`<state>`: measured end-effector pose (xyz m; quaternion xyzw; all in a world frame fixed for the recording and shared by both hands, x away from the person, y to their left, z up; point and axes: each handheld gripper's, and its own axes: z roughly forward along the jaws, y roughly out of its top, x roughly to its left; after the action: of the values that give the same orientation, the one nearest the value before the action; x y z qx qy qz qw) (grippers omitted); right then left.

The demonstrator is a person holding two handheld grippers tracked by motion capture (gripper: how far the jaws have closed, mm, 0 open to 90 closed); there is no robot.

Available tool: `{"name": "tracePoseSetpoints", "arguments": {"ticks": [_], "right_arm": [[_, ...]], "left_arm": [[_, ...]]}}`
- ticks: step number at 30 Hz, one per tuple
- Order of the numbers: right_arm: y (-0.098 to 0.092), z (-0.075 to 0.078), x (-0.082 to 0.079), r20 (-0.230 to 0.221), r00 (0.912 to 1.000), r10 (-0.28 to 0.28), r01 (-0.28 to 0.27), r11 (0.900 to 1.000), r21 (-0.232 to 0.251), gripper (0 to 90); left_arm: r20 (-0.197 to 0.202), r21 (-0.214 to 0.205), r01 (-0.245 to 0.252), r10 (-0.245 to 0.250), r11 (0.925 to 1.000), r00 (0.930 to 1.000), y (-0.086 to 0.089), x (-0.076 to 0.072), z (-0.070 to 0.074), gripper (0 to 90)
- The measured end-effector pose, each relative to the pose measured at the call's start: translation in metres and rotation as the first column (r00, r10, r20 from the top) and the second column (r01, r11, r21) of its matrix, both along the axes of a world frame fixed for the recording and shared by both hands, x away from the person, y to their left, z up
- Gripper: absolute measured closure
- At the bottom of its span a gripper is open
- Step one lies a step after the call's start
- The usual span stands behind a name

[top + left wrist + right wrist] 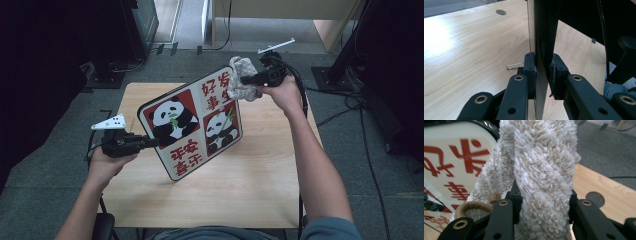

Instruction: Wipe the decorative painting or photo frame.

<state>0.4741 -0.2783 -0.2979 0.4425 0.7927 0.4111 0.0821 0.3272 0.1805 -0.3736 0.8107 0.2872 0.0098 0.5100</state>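
Note:
A square board [192, 122] with panda pictures and red characters is held tilted above the wooden table [250, 185]. My left gripper [152, 143] is shut on its left edge; in the left gripper view the jaws pinch the board's thin dark edge [543, 50] at my left gripper [543, 75]. My right gripper [245, 80] is shut on a fluffy beige cloth [241, 80] that lies against the board's upper right corner. In the right gripper view the cloth [544, 170] is bunched between my right gripper [544, 205], with the board's printed face [456, 162] just behind it.
A small metal clip [514, 65] lies on the table below the board, and a round cable hole [501, 12] sits farther off. Black cables [370, 165] trail over the grey carpet at the right. Dark furniture stands at the left and back.

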Motion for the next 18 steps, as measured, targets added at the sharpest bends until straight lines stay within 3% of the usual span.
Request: {"name": "tracePoseSetpoints", "arguments": {"ticks": [18], "right_arm": [[-0.004,-0.032,-0.010,-0.003,0.9999,-0.012,0.012,0.9999,0.005,65.1]], "left_arm": [[0.001,0.001,-0.001,0.001,1.0000,1.0000,-0.001,0.000,0.000,78.7]]}}
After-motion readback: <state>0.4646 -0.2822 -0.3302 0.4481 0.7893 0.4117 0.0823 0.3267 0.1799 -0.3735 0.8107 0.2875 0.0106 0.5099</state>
